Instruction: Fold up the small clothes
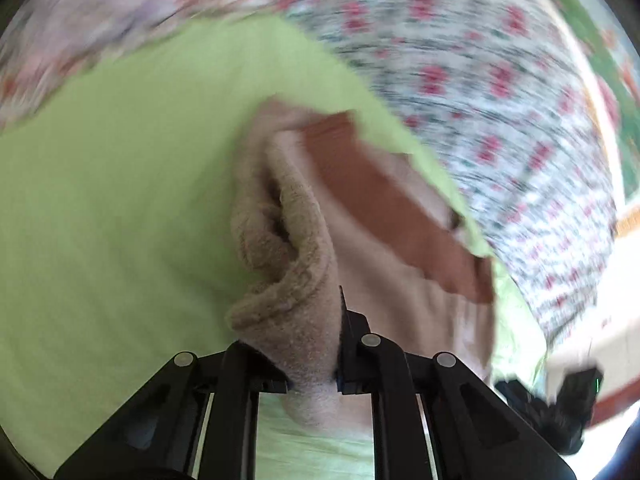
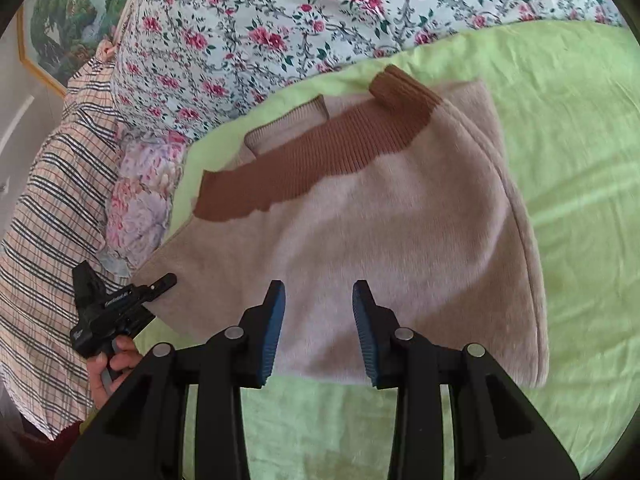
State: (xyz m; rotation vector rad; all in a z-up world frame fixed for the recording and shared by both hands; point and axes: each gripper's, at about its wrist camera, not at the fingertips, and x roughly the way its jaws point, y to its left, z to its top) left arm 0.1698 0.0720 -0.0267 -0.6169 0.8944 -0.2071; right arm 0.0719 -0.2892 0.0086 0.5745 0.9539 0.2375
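- My left gripper is clenched on a fold of the beige sweater; the fuzzy cloth bunches between its fingers and rises ahead of them in the left wrist view, so this corner is lifted off the bed.
- My right gripper is released, its blue-padded fingers spread with only sweater showing through the gap; I cannot tell whether they touch the cloth or hang just above it.
- The sweater lies on the green sheet of the bed, directly ahead of my right gripper; its brown ribbed band runs across the far side, rising from left to right, and a brown cuff lies folded over at the far end.
- The relation that matters: the sweater's near hem runs crosswise just under my right gripper, while my left gripper holds the left corner, seen at the left edge in the right wrist view; the free cloth stretches away to the right and far side.
- I judge the next fold would carry the held corner across toward the right edge; my left gripper already has it, my right is nearer the middle and could pin or smooth.
- Count: one sweater, one brown band, one cuff in view, two grippers; a floral quilt and a plaid cloth lie beyond the sheet on the left.
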